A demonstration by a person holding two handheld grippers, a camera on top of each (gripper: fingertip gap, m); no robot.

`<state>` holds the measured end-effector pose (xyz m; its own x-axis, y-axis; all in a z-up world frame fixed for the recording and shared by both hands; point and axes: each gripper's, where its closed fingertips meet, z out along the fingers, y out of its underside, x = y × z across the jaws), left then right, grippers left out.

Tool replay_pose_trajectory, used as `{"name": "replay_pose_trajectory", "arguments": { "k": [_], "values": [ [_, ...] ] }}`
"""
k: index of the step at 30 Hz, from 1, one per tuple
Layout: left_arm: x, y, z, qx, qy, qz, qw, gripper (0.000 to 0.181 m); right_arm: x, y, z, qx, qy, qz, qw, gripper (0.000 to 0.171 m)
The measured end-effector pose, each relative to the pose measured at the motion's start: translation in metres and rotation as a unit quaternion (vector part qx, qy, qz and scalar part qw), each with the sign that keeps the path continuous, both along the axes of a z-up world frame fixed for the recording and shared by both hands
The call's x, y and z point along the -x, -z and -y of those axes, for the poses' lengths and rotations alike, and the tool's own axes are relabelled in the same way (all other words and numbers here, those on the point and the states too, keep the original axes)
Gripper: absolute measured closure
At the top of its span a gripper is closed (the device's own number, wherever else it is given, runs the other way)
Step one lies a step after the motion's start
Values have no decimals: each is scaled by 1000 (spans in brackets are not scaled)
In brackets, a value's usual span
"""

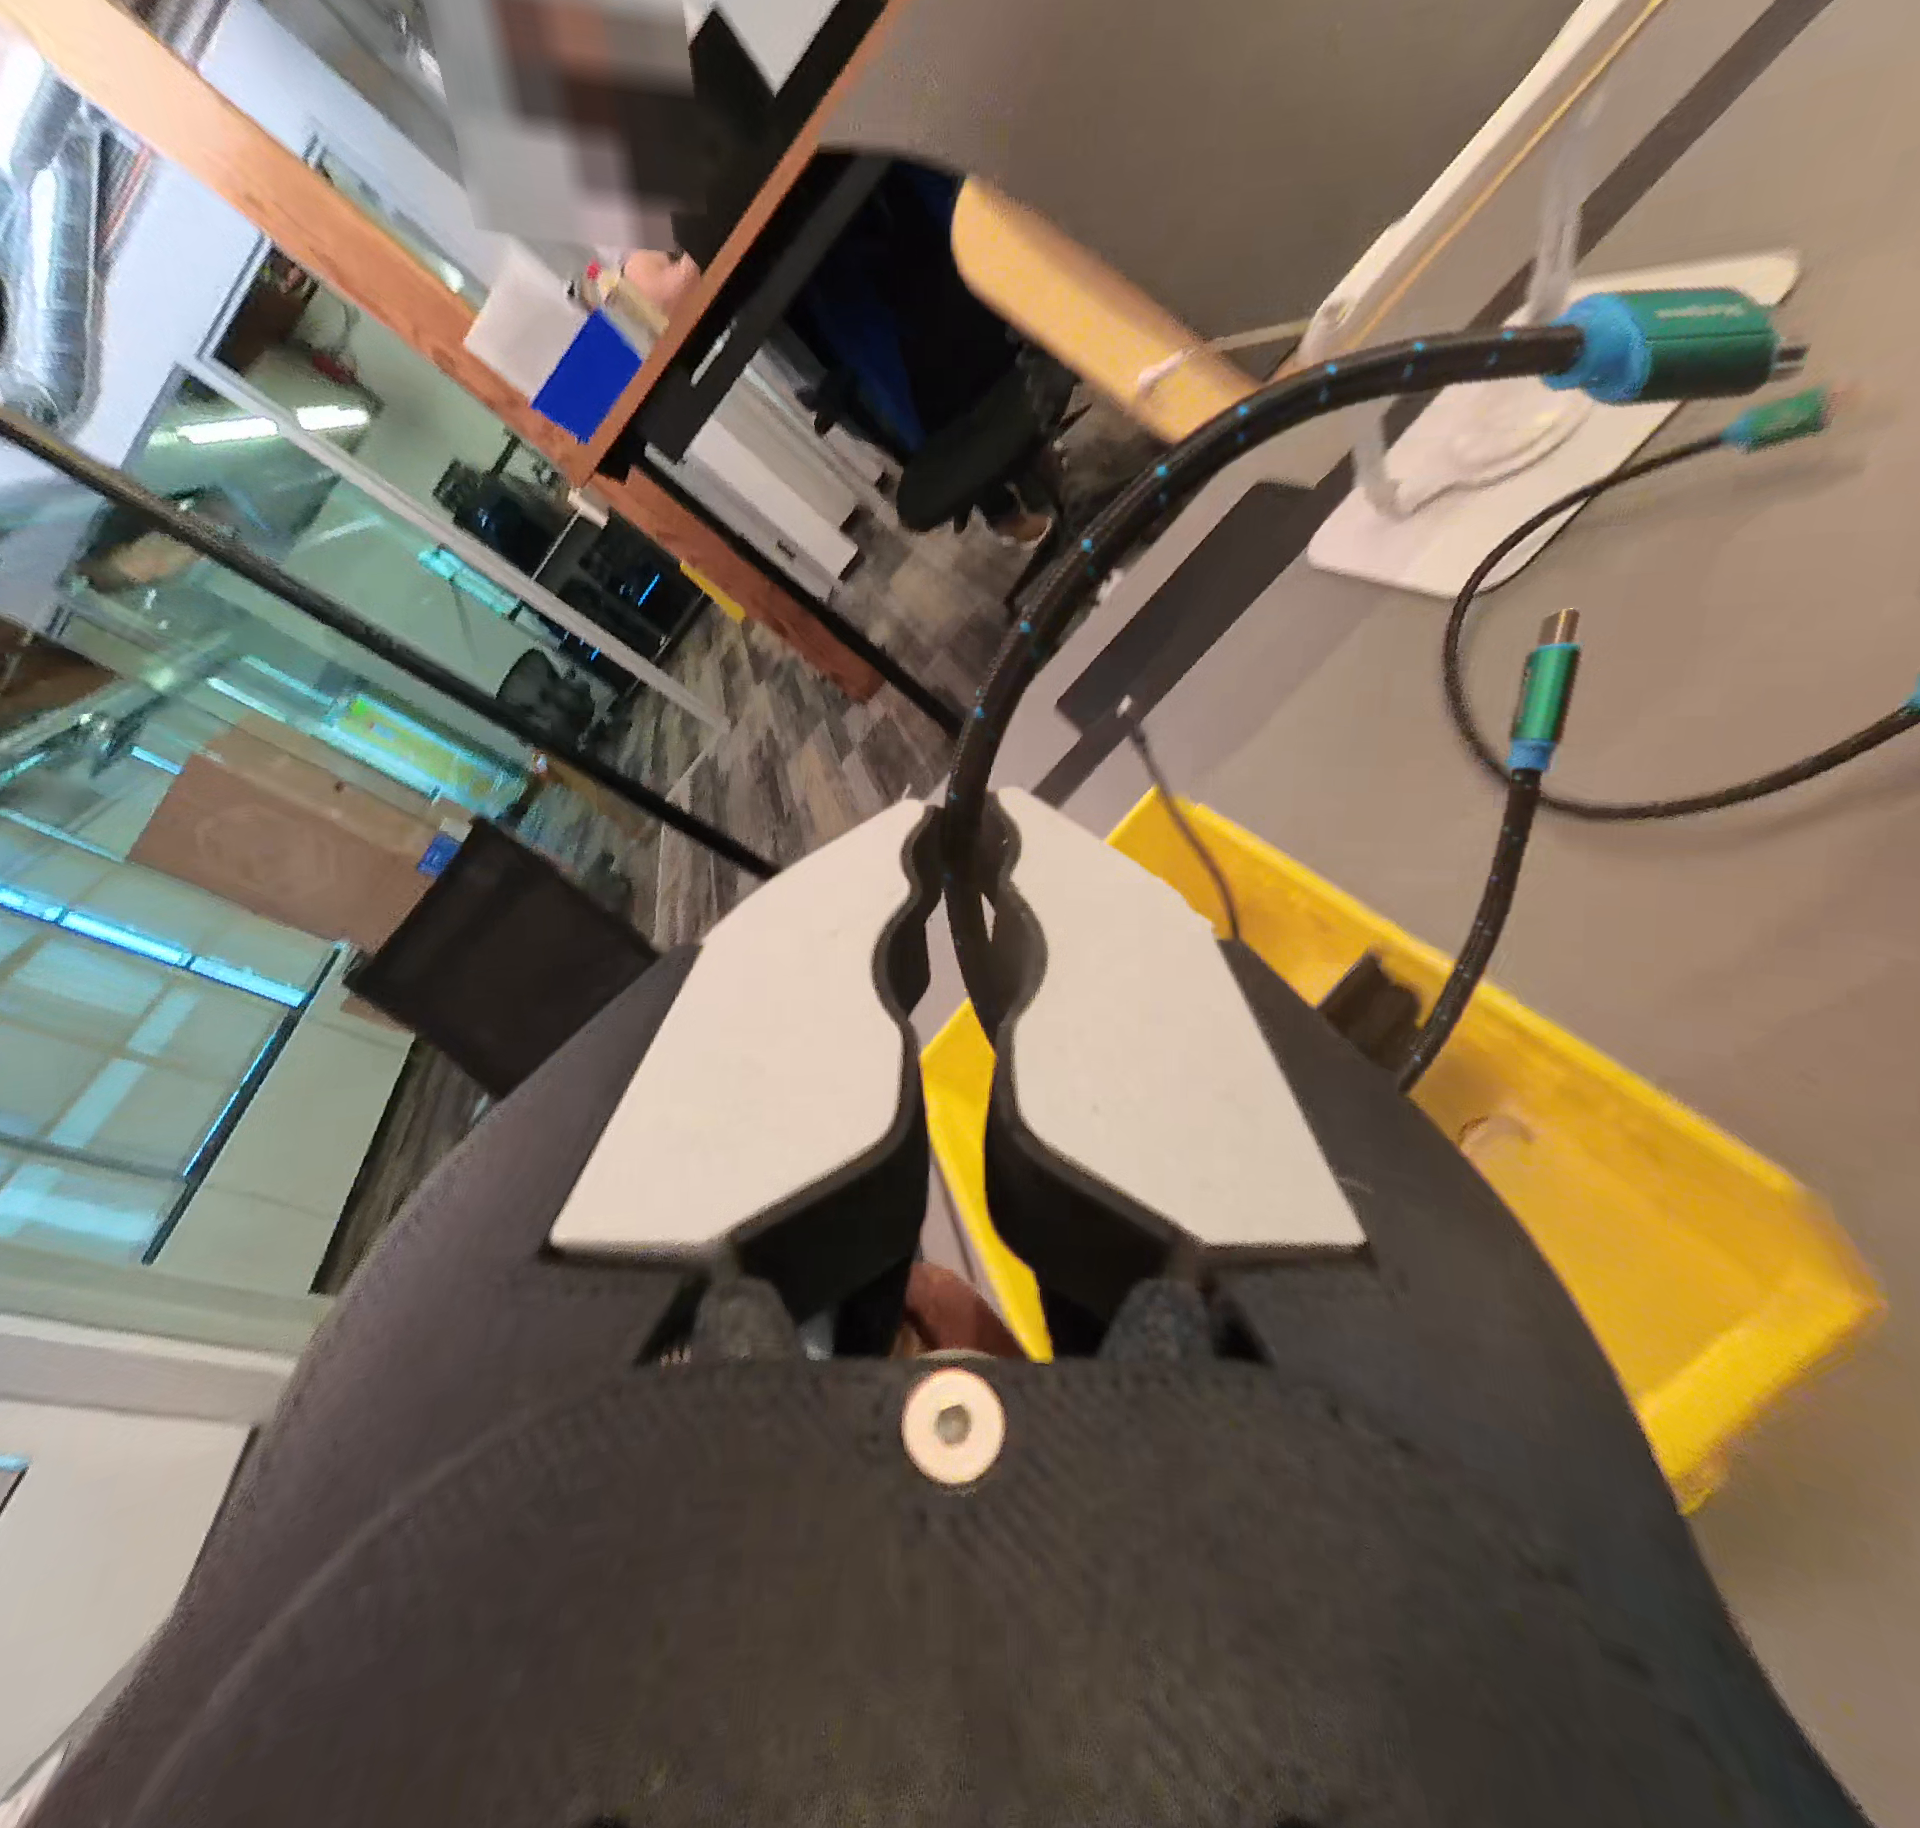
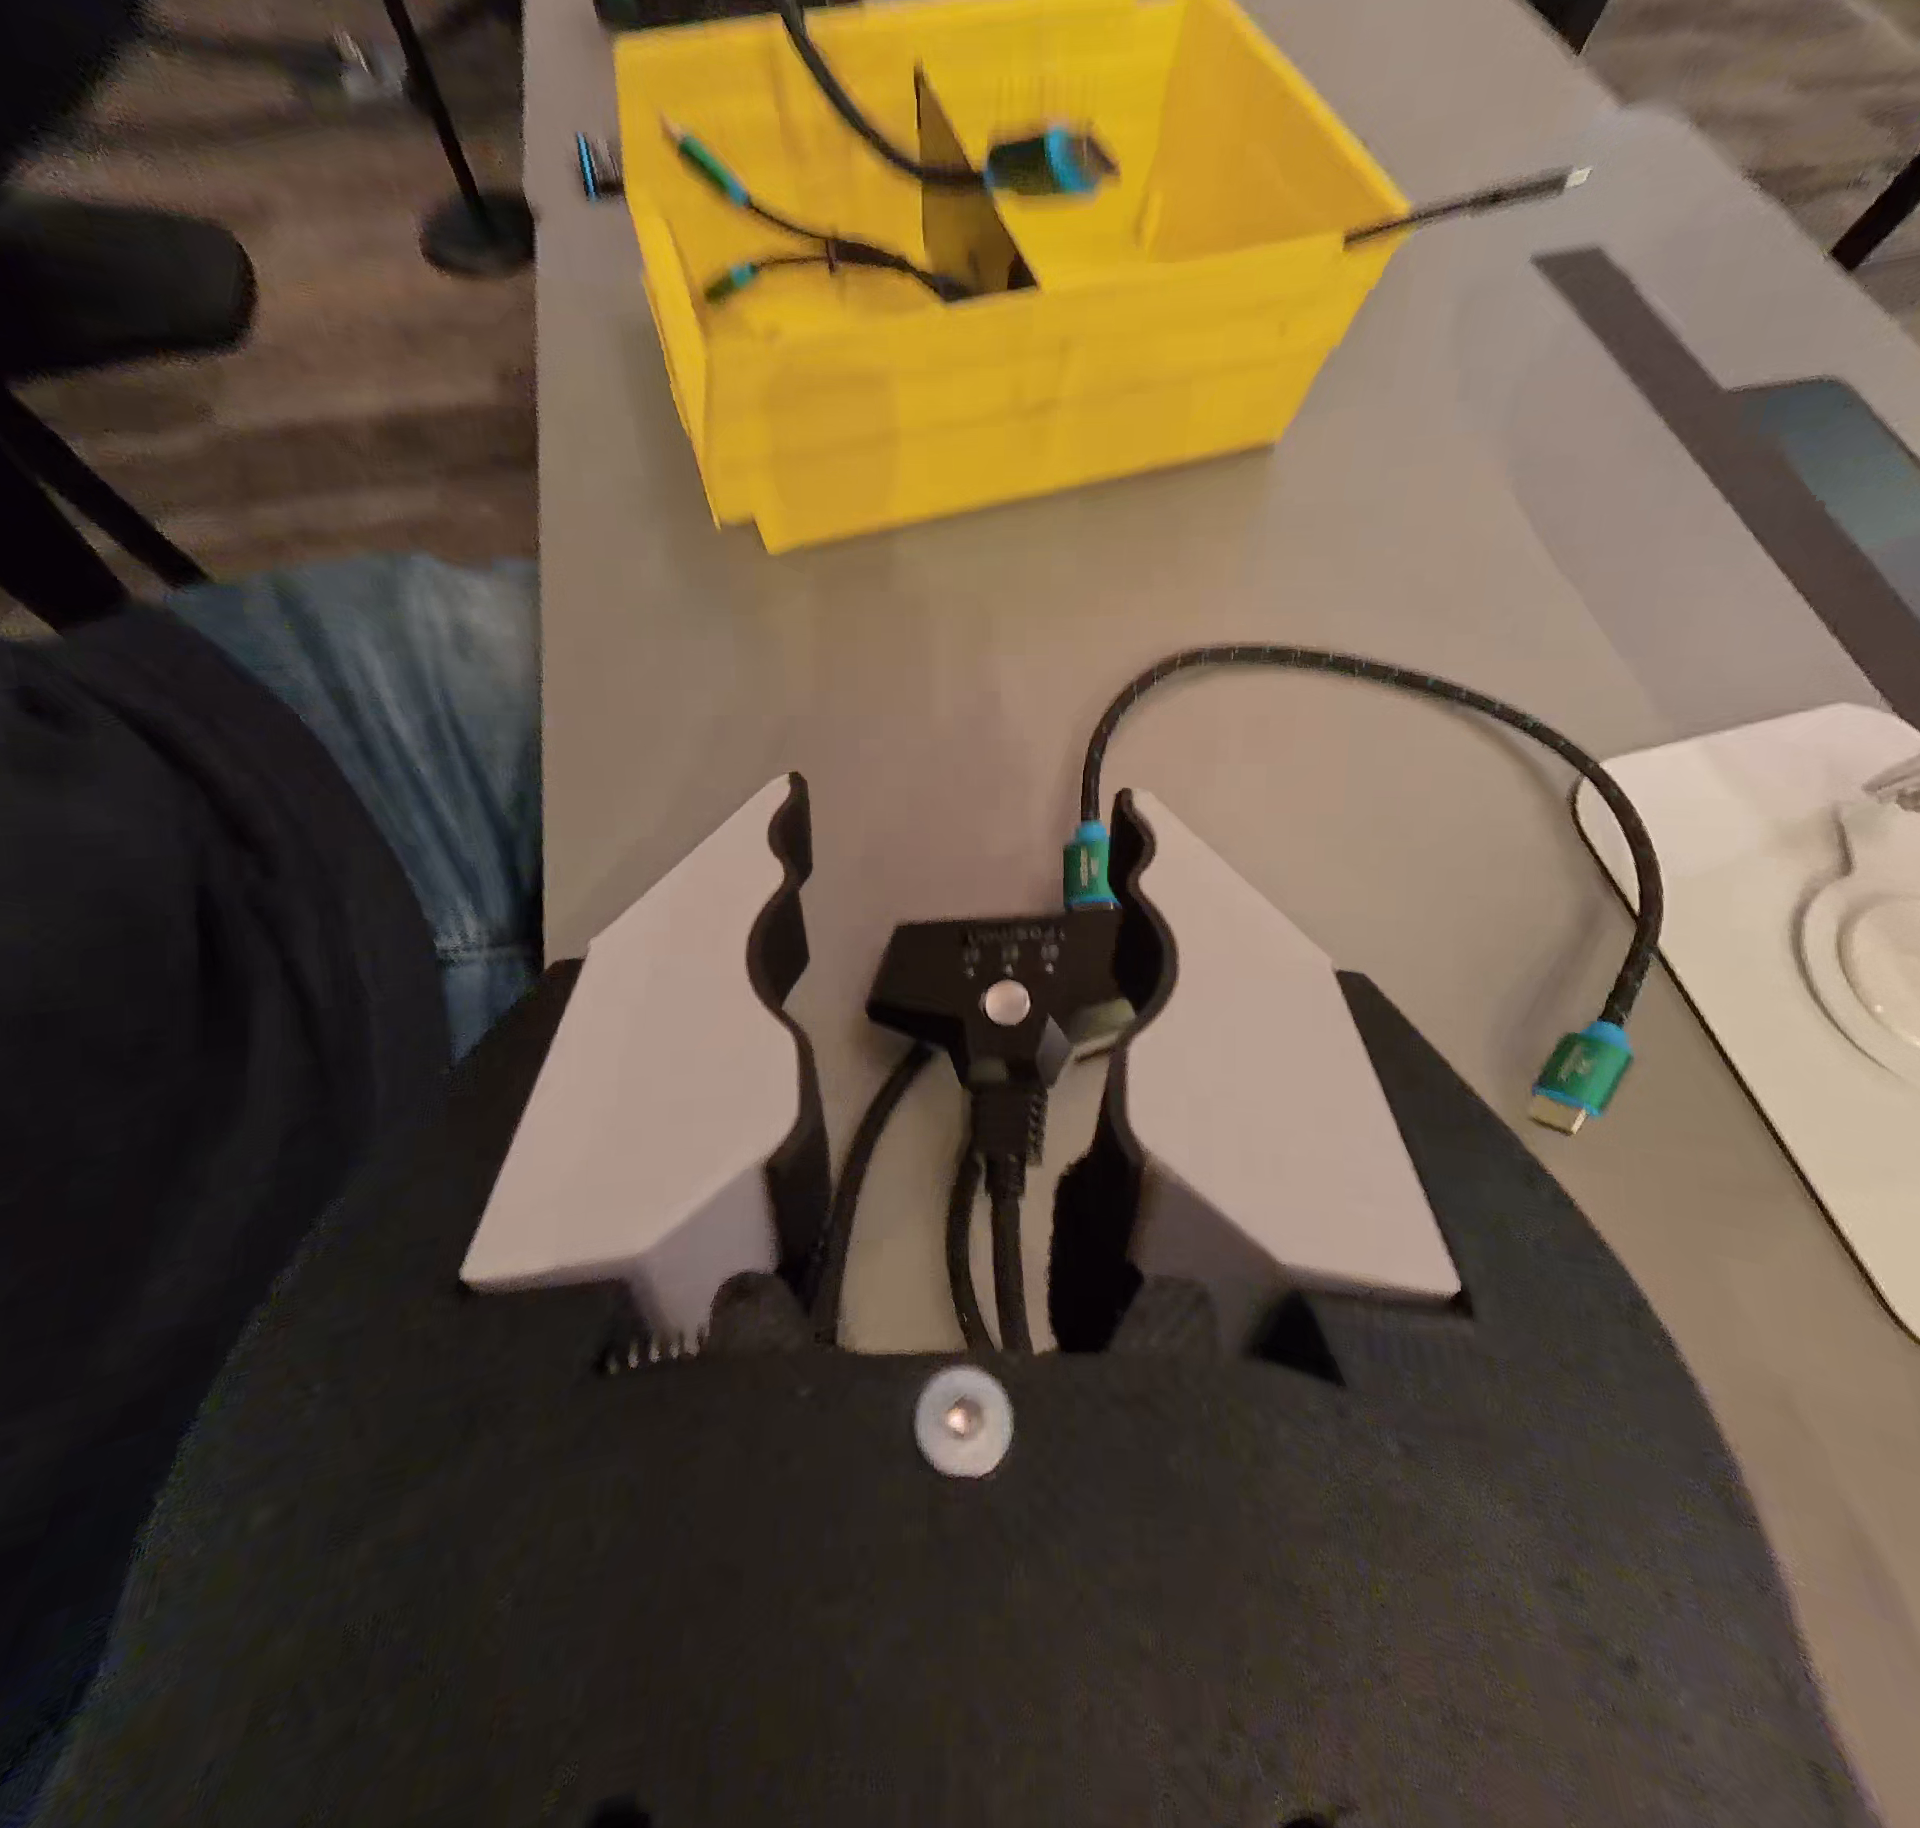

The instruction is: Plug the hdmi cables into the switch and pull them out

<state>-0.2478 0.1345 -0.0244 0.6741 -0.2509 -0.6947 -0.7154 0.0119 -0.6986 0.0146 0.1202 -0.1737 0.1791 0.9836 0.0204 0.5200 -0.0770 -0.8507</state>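
A: Left tongs [image 1: 961, 848], lower middle of their frame, pinch a braided cable [image 1: 1195, 448] well back from its plug [image 1: 1673, 350], so the green-and-blue head arcs free to the upper right, probably to aim it.

B: And the right tongs [image 2: 961, 843]?

A: Spread wide, holding nothing. They straddle the switch [image 2: 977, 989] on the table [image 2: 1351, 583], centre frame, likely to steady it.

B: How does the switch look?

A: Small, black, flat, with a silver button and leads trailing toward the camera. One green plug [image 2: 1091, 869] sits at its far edge; whether seated, I can't tell. That cable loops right to a loose plug [image 2: 1579, 1077].

B: Spares?

A: In the yellow bin [image 2: 987, 428], upper frame.
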Motion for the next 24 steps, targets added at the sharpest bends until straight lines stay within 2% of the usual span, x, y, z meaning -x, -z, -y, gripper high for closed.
{"name": "replay_pose_trajectory", "arguments": {
  "k": [5, 12, 17, 19, 20, 21, 24],
  "values": [
    [-67, 4, -5, 5, 63, 19, 998, 176, 10, -30, 12, -3, -5, -80, 997, 101],
    [-124, 32, -19, 28, 113, 37, 992, 176, 10, -53, 16, -5, 15, -161, 987, 102],
    [-148, 54, -21, 44, 132, 53, 989, 176, 12, -62, 18, 36, 2, -220, 975, 118],
    [-154, 61, -21, 45, 138, 55, 988, 176, 13, -67, 22, 81, -15, -254, 964, 125],
    [-156, 64, -22, 47, 139, 59, 987, 176, 12, -69, 23, 107, -22, -274, 955, 136],
    [-158, 67, -22, 53, 143, 64, 986, 176, 10, -70, 23, 128, -28, -292, 947, 156],
    [-160, 75, -23, 60, 145, 62, 986, 176, 6, -67, 21, 154, -33, -305, 939, 160]
  ]
}}
